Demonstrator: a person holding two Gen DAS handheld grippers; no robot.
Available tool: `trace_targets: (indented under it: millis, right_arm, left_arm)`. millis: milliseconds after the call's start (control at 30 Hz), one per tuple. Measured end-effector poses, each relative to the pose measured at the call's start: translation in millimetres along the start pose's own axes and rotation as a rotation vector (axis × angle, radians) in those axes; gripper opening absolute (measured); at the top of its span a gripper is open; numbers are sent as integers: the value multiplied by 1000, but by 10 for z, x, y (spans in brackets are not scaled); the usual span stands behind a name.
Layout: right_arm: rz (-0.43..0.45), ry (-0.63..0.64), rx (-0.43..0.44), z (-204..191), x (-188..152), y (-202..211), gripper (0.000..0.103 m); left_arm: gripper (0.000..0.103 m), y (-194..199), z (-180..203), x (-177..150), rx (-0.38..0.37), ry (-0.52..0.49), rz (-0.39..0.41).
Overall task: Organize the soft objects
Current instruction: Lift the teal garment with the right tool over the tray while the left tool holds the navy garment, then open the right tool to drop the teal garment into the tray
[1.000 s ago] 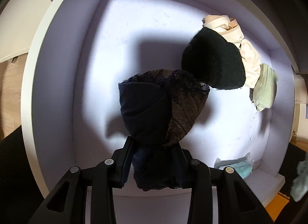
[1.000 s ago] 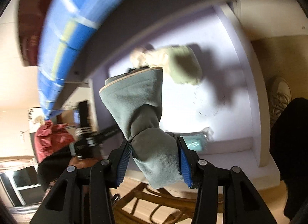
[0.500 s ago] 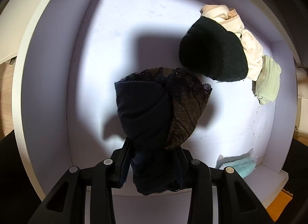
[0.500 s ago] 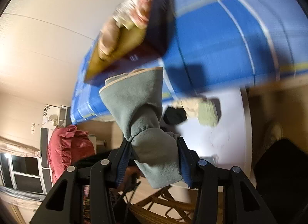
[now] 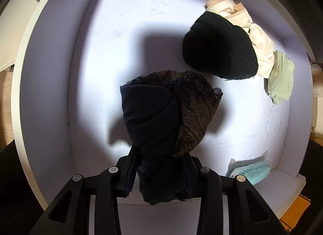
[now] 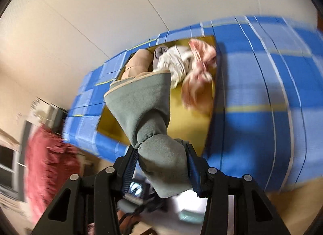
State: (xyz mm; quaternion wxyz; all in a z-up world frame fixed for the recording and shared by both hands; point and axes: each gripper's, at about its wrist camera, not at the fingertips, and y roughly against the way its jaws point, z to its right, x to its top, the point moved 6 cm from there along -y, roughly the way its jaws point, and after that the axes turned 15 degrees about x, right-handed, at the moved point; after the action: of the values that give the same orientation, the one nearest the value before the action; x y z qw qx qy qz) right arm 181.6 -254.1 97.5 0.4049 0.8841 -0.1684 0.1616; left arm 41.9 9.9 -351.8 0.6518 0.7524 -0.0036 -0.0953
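While left gripper (image 5: 161,164) clamps dark lace garment (image 5: 167,113) above white drawer (image 5: 50,73), snag risk w/ black hat (image 5: 218,47) far right. Right gripper (image 6: 163,166) pinches grey sock (image 6: 149,117) facing bed's yellow box (image 6: 189,130) — fast swing, blur; thin hold could slip.

- Ahead of my left hand, a pale lavender drawer floor (image 5: 141,22) under a bright spotlight.
- At ten o'clock, a white rim (image 5: 18,69).
- From my right hand: cream wall (image 6: 101,12) at twelve, blue plaid bedspread (image 6: 262,93) at three, window (image 6: 8,158) at nine.
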Motion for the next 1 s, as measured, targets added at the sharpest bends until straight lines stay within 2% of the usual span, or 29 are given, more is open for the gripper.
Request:
trace_targets:
  millis: [100,267,433,567,667,800,900,1000]
  right_arm:
    - [-22,-6,-14,54,141,-235,48]
    - [-97,-23,-55,174,188,-636,48]
    - [-136,-26,-96,302,178,-822,48]
    - [-143,57,-199,357,205,-798,50]
    - [-140,89,-225,369,193,-737,52]
    - [-130,114,-205,290,120,-633,58]
    - [-110,147,-227,205,74,-533,65]
    - [-76,177,-202,122,-24,-397,65]
  left_arm:
    - [38,-19,14,21,-3,-6,-3]
    - [38,-4,22,15,-13,-9,-5]
    - [38,22,-43,33,-20,-2,-7]
    - [38,12,-71,43,-19,-5,-6]
    - [38,5,-98,48,-18,-4,-4]
    - [38,-18,-150,55,-14,-9,-1]
    - [38,-32,-193,55,-11,-13,0]
    - [38,-42,-202,55,-10,-11,0]
